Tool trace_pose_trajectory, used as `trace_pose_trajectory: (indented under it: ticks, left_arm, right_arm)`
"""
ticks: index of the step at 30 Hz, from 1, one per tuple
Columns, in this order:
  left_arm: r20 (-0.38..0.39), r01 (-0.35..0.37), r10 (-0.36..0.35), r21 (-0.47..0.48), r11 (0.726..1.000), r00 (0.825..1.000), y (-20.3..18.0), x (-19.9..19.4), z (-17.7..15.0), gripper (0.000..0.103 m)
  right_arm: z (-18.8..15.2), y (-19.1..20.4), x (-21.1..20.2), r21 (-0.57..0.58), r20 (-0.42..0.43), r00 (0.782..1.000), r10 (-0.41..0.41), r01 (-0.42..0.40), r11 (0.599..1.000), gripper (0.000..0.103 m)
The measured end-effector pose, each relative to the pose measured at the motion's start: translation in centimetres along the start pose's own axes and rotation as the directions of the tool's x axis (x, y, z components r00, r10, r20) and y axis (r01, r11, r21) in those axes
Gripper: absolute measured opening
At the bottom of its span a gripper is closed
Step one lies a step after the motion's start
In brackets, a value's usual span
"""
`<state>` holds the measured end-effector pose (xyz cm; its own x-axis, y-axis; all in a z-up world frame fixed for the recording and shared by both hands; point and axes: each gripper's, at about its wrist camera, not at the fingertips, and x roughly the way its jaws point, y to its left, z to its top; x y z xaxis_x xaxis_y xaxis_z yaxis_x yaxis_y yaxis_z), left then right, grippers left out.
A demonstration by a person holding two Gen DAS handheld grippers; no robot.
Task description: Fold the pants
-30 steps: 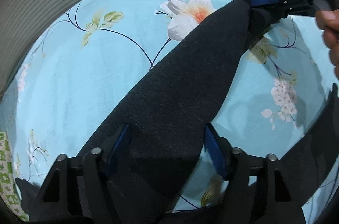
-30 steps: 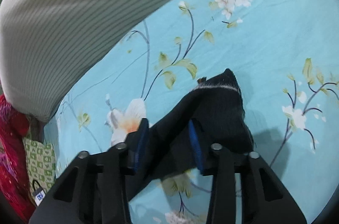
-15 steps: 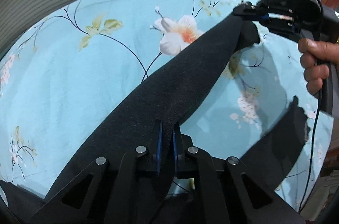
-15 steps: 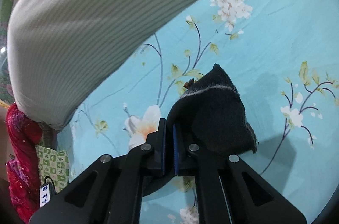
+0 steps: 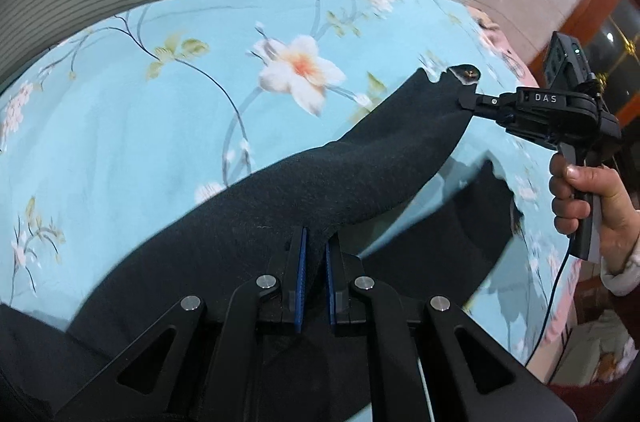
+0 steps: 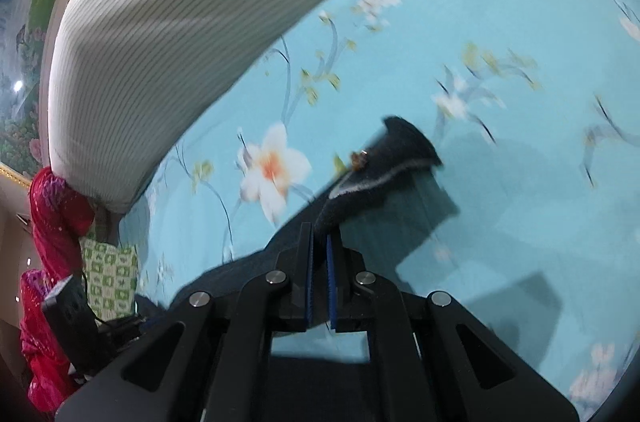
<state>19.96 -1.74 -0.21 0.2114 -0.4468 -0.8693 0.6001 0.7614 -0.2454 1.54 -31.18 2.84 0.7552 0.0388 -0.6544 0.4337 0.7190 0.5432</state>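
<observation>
Dark pants [image 5: 312, 178] hang stretched above a light blue flowered bedsheet [image 5: 132, 110]. My left gripper [image 5: 315, 242] is shut on a fold of the dark cloth at the bottom of the left wrist view. Across that view, my right gripper [image 5: 466, 100] pinches the waistband end, near the metal button [image 5: 468, 73], held by a person's hand [image 5: 580, 198]. In the right wrist view my right gripper [image 6: 319, 242] is shut on the pants [image 6: 384, 158], whose waistband corner sticks up past the pads. A second part of the pants [image 5: 476, 218] sags toward the sheet.
A grey-white striped pillow or headboard cushion [image 6: 168, 22] borders the far side of the bed. Red cloth [image 6: 52, 222] and a green patterned cloth [image 6: 110, 278] lie at the bed's left end. A cable [image 5: 556, 302] trails from the right gripper's handle.
Both grippers have shut on the pants. The left one has lifted the cloth off the sheet; the right one has carried the waistband end sideways, stretching the pants between them.
</observation>
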Motion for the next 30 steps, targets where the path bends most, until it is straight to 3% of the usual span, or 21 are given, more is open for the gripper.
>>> trace_pose_trajectory:
  ticks: [6,17,25,30]
  left_arm:
    - [-0.034,0.002,-0.001,0.028,1.000,0.999,-2.8,-0.5,-4.0,0.007]
    - [-0.056,-0.027,0.029,0.046,0.999,0.998,-5.2,-0.9,-8.4,0.007]
    - [-0.097,-0.038,0.042,0.043,0.998,0.994,-5.4,0.4,-10.5,0.007]
    - [-0.143,-0.054,0.051,-0.017,0.998,0.988,-4.7,1.7,-11.7,0.008]
  right_arm:
    - [-4.5,-2.1,-2.8,0.037,0.001,1.000,-0.007,0.007,0.999,0.006]
    - [-10.2,-2.7,-6.4,0.049,0.003,0.999,-0.044,0.044,0.998,0.006]
    - [-12.8,-4.4,-5.8,0.055,-0.037,0.995,-0.094,0.096,0.994,0.006]
    - [-13.4,-5.4,-4.9,0.060,-0.066,0.988,-0.137,0.141,0.988,0.007]
